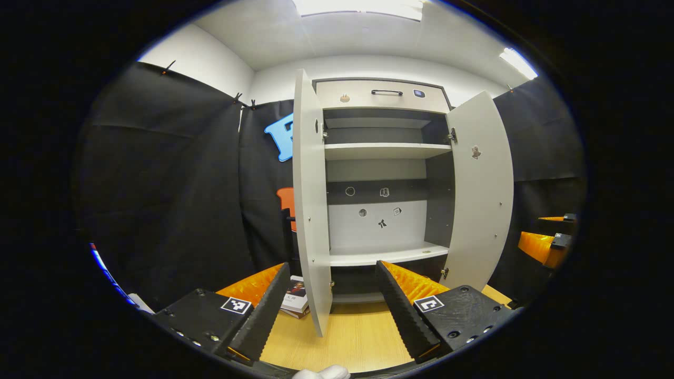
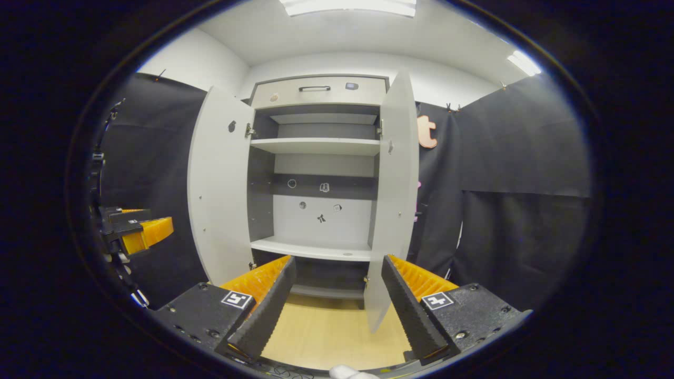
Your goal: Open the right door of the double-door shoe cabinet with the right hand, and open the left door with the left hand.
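The shoe cabinet (image 1: 384, 158) stands with both doors swung open and its shelves bare. In the left gripper view the left door (image 1: 310, 210) is seen nearly edge-on, and its lower end reaches down between the wide-apart fingers of my left gripper (image 1: 332, 267), which is open. The right door (image 1: 482, 195) hangs open at the right. In the right gripper view the right door (image 2: 395, 200) comes down close to the right-hand finger of my open right gripper (image 2: 338, 260). The left door (image 2: 218, 189) stands open on the left there.
A drawer with a dark handle (image 1: 387, 93) tops the cabinet. Books (image 1: 295, 302) lie on the wooden floor (image 1: 358, 337) beside the left door. Black cloth walls close in on both sides. The other gripper (image 1: 547, 242) shows far right, and likewise the other gripper (image 2: 131, 229) far left.
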`<state>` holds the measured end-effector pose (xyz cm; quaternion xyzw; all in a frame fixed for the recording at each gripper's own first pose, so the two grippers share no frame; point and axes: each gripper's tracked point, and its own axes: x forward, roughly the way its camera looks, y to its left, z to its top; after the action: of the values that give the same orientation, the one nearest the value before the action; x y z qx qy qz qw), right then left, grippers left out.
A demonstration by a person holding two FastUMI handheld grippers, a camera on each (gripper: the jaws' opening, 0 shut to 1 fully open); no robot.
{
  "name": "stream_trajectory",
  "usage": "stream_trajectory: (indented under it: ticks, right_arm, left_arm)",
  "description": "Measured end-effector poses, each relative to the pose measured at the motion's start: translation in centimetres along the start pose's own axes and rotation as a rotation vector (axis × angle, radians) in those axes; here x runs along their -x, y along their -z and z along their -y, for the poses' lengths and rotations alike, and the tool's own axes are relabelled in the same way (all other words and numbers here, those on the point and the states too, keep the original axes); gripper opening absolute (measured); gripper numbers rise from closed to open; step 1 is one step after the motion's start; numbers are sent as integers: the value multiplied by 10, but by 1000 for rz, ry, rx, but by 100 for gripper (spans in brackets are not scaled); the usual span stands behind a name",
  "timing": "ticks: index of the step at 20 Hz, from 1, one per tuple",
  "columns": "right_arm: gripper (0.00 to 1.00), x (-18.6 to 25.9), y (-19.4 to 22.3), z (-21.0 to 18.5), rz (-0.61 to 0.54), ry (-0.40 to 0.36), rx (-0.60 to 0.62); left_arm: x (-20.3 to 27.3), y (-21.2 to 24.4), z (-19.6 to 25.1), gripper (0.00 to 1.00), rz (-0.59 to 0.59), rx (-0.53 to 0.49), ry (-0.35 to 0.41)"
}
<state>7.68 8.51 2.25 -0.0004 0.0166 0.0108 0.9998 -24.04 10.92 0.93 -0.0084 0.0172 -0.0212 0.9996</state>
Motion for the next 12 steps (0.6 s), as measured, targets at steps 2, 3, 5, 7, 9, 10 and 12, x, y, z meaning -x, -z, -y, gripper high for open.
stream_trajectory:
  ticks: [2, 3, 5, 7, 9, 10, 12]
  right_arm:
    - [100, 2, 1, 11, 2, 20, -5]
    - [100, 3, 3, 15, -3, 26, -7]
    - [100, 7, 5, 24, -8, 42, -15]
    - [100, 10, 11, 31, -23, 52, -24]
    - [100, 12, 14, 38, -21, 61, -27]
    - [100, 12, 16, 40, -23, 65, -29]
    - [100, 12, 19, 40, -30, 59, -36]
  left_arm:
    - [7, 3, 7, 96, -13, 5, -1]
    - [10, 4, 9, 96, -18, 7, -1]
    - [17, 4, 11, 100, -15, 1, -14]
    - [22, 5, 15, 96, -23, 1, -19]
    - [27, 6, 20, 96, -23, -5, -21]
    - [29, 6, 24, 96, -24, -7, -16]
    - [29, 5, 31, 96, -25, -13, -7]
